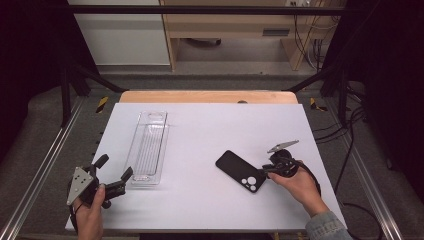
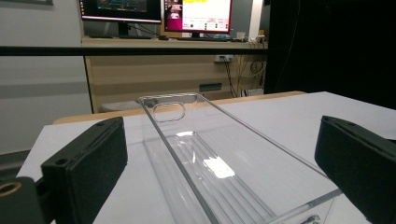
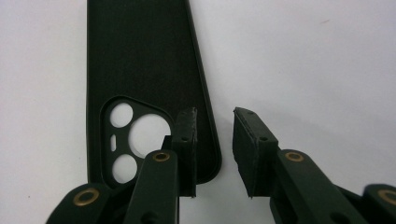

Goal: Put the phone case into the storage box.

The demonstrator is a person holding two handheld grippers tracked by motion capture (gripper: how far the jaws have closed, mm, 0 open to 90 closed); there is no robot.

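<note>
A black phone case (image 1: 240, 171) lies hollow side up on the white table (image 1: 210, 125), right of centre, camera cutouts toward the person. In the right gripper view the case (image 3: 144, 60) has its long right rim between my right gripper's (image 3: 215, 114) jaws. One jaw sits inside the case by the cutouts, the other outside with a gap to the rim. In the high view that gripper (image 1: 263, 172) is at the case's near corner. My left gripper (image 1: 116, 166) stands wide open at the near end of a clear plastic tray (image 1: 148, 147), which is empty (image 2: 168, 100).
The table's far edge meets a wooden strip (image 1: 210, 96). Metal rails (image 1: 45, 165) run along both sides. A desk with monitors (image 2: 154, 9) stands beyond the table. Black cables (image 1: 345, 150) hang off the right side.
</note>
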